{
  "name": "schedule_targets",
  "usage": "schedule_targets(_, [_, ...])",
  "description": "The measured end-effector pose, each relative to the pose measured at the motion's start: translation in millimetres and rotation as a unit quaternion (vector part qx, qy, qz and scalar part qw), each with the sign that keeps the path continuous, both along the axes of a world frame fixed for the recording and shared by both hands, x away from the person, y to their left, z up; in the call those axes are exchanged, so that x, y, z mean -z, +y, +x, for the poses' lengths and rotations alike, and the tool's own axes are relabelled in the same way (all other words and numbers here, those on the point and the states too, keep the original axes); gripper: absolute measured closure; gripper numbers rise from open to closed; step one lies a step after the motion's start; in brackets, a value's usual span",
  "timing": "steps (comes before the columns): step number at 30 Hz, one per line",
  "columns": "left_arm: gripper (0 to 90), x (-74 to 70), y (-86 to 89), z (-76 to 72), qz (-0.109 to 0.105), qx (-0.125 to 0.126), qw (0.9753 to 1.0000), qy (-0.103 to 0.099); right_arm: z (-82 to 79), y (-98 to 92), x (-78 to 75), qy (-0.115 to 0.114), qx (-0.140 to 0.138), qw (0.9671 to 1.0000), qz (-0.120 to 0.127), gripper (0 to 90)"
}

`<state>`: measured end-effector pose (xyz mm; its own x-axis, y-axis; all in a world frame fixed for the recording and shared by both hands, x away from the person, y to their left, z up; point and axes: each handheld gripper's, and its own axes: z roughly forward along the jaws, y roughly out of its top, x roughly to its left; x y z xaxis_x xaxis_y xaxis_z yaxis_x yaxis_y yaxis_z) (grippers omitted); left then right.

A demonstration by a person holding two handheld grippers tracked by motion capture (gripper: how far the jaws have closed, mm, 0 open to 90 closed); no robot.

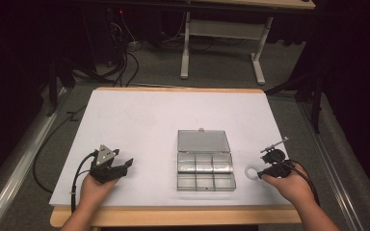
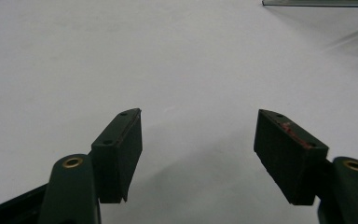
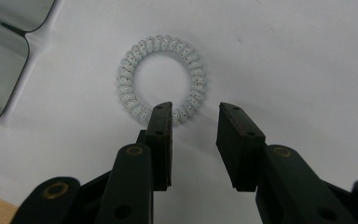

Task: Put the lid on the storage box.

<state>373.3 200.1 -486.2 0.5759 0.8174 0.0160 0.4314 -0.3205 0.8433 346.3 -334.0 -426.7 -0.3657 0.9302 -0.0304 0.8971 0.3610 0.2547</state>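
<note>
While the right gripper point(image 3: 193, 116) leans down over the white coil hair tie point(image 3: 162, 78), its fingers point(image 3: 161, 135) are spread a little, one just touching the ring's near edge, likely to pinch it. The tie lies flat on the tabletop point(image 1: 139, 120), just beside the open clear box point(image 1: 204, 166) (six little compartments). The left gripper point(image 2: 198, 140) rests well apart, fingers spread wide, holding nothing.
</note>
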Motion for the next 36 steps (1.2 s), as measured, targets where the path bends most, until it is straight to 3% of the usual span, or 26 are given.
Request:
schedule_targets(10, [33.0, -0.1, 0.1, 0.3, 0.0, 0.001, 1.0, 0.002, 16.8, 0.2, -4.3, 0.03, -0.005, 0.9995, -0.011, 68.0])
schedule_targets(21, [33.0, -0.1, 0.2, -0.3, -0.001, 0.002, 1.0, 0.0, 32.6, 8.1, 4.0, 0.056, -0.013, 0.9983, -0.013, 71.7])
schedule_targets(29, [33.1, -0.1, 0.2, -0.6, 0.0, 0.003, 1.0, -0.001, 38.0, 14.2, 9.0, 0.08, -0.016, 0.9964, -0.024, 78.1])
schedule_targets(36, [33.1, -0.1, 0.3, -0.3, -0.001, 0.003, 1.0, 0.0, 40.3, 16.9, 10.7, 0.084, -0.025, 0.9956, -0.034, 82.5])
